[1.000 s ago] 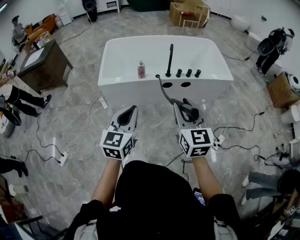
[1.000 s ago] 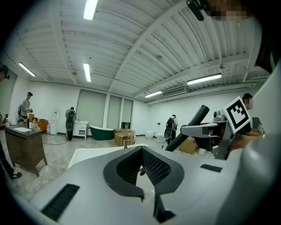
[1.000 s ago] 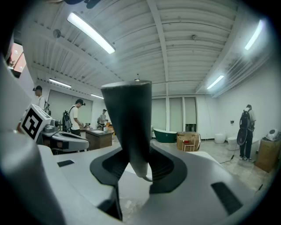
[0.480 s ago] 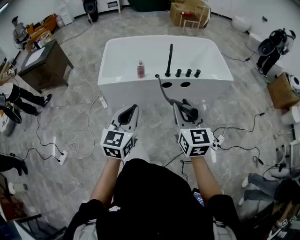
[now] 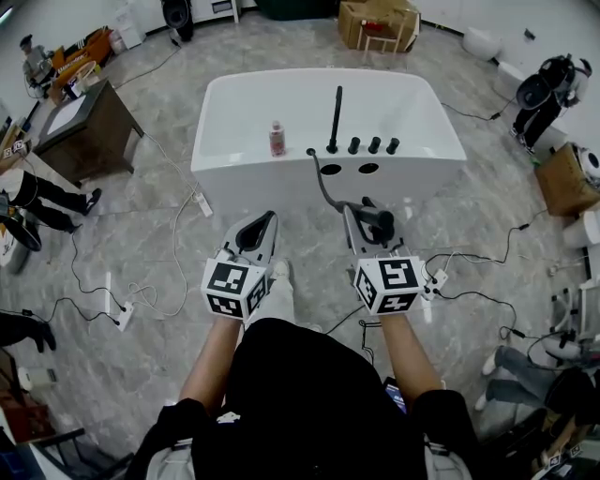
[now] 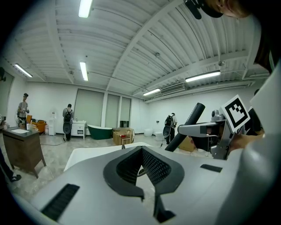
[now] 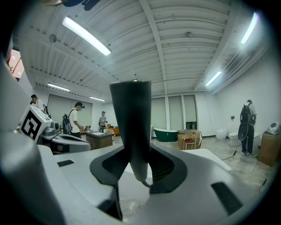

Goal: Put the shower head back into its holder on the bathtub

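Shower head clamped by right gripper; hose partly hidden behind it.

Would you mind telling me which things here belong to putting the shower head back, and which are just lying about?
Belongs to the job:
shower head, clamped in the right gripper; its hose; bathtub; two deck holes, one probably the holder.

Just lying about:
pink bottle on the bathtub rim; wooden cabinet; cardboard box; floor cables.

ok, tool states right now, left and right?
Left tool: shut, nothing in it.
Right tool: shut on the shower head.
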`<state>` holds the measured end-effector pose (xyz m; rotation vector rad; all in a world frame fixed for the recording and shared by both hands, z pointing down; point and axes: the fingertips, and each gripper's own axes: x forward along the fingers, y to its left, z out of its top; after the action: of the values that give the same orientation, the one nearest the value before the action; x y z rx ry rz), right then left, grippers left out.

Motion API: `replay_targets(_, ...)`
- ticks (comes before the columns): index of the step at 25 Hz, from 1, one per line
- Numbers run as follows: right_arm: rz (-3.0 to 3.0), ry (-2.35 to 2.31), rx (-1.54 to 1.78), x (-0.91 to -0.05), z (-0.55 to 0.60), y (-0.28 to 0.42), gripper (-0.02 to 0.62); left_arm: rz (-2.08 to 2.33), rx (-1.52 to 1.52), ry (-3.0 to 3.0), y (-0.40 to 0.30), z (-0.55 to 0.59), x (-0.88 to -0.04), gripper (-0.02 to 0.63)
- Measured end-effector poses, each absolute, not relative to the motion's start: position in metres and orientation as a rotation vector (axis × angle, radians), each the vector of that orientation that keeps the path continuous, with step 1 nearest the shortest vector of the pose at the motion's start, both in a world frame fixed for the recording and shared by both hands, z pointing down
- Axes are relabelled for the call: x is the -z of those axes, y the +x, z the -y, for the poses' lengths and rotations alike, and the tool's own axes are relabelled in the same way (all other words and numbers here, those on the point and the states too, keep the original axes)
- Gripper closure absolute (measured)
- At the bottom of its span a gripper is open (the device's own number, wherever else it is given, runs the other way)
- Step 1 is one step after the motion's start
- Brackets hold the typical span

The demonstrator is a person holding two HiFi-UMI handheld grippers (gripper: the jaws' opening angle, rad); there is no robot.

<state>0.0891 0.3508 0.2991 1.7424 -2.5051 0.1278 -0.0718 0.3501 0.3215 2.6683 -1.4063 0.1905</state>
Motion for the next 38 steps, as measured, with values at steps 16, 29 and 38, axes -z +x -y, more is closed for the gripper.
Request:
replay_targets(16,2.51,1.713,-0.159,-0.308,-0.233,0.089,0.457,1.376,-0.187,2.648,-0.062,-0.228,-0.327,0.592)
replay_targets(29,2.471,1.735,-0.195,-0.298,-0.115,0.07,0.457,1.307,-0.202,2.656,-0.077,-0.107,-0.319,0.592)
replay_targets(38,2.434,1.75,-0.216,-0.302,-0.036,0.045,0.457,1.264,-0.199,2.651,-0.102,-0.027,-0.321,0.592)
